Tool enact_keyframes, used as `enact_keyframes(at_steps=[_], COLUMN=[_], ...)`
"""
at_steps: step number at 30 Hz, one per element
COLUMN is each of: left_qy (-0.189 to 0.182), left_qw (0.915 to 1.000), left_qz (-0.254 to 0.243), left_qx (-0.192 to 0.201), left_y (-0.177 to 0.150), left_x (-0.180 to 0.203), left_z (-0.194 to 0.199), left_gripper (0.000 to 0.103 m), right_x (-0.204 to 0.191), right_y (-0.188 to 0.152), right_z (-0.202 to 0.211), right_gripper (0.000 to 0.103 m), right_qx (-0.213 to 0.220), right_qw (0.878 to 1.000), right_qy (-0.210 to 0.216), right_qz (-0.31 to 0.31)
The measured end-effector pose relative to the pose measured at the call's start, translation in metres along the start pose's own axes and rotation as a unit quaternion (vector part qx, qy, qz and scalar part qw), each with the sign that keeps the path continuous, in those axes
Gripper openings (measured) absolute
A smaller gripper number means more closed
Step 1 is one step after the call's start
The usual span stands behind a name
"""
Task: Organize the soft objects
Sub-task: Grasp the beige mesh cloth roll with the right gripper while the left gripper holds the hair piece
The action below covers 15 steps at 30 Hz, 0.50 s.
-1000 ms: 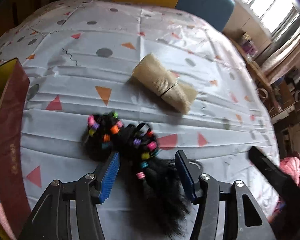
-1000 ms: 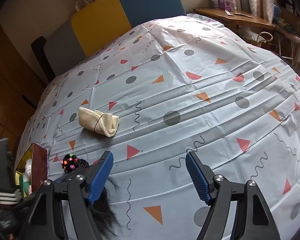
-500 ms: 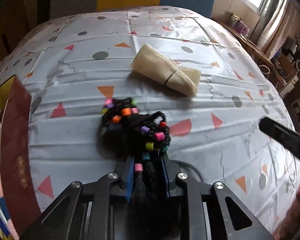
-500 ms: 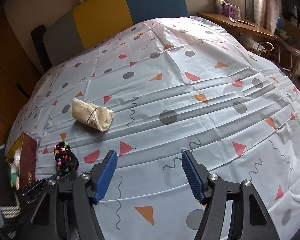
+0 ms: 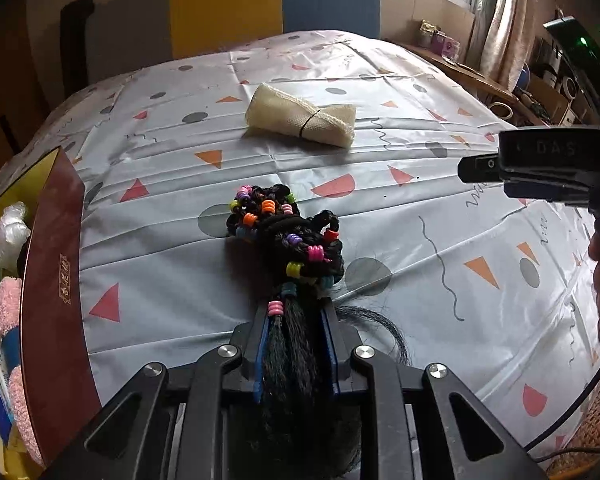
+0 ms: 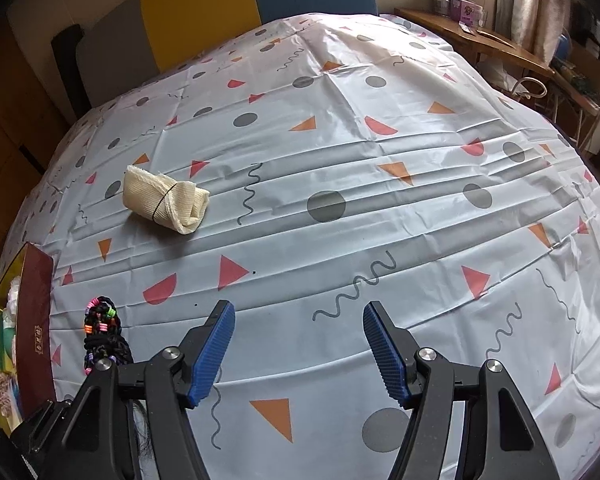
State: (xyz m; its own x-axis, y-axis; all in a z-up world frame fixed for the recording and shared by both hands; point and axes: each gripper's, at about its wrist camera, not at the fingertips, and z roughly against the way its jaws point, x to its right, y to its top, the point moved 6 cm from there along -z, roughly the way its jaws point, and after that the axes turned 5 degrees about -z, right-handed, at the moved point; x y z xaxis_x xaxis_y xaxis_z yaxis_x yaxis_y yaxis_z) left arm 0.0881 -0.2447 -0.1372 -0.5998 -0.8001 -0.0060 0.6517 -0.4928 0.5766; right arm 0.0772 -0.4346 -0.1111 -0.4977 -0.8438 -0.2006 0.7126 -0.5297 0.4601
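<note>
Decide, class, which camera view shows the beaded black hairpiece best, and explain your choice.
The left wrist view: the hairpiece lies centred, beads and braids clear, its loose hair clamped in the left gripper. The right wrist view shows only its beaded end at the lower left, partly hidden by the gripper's frame.

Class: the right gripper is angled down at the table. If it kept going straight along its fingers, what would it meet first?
Probably the bare tablecloth: nothing lies between or just ahead of the right gripper, whose jaws stand open and empty.
</note>
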Motion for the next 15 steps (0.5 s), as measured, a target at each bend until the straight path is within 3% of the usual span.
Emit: enact_keyframes(at_steps=[15], left_qy=[0.017], left_qw=[0.9989], left_qz=[-0.01], left_qx=[0.042], left_y=[-0.006], left_x=[0.0017], left_z=[0.003], left_gripper=[0.022], right_x=[-0.0062], right_y=[-0.0015], right_z=[-0.0013], right_gripper=[0.067], right_qx=[-0.002], right_qw=[1.0], right_qy=[0.014], right_qz=[0.001])
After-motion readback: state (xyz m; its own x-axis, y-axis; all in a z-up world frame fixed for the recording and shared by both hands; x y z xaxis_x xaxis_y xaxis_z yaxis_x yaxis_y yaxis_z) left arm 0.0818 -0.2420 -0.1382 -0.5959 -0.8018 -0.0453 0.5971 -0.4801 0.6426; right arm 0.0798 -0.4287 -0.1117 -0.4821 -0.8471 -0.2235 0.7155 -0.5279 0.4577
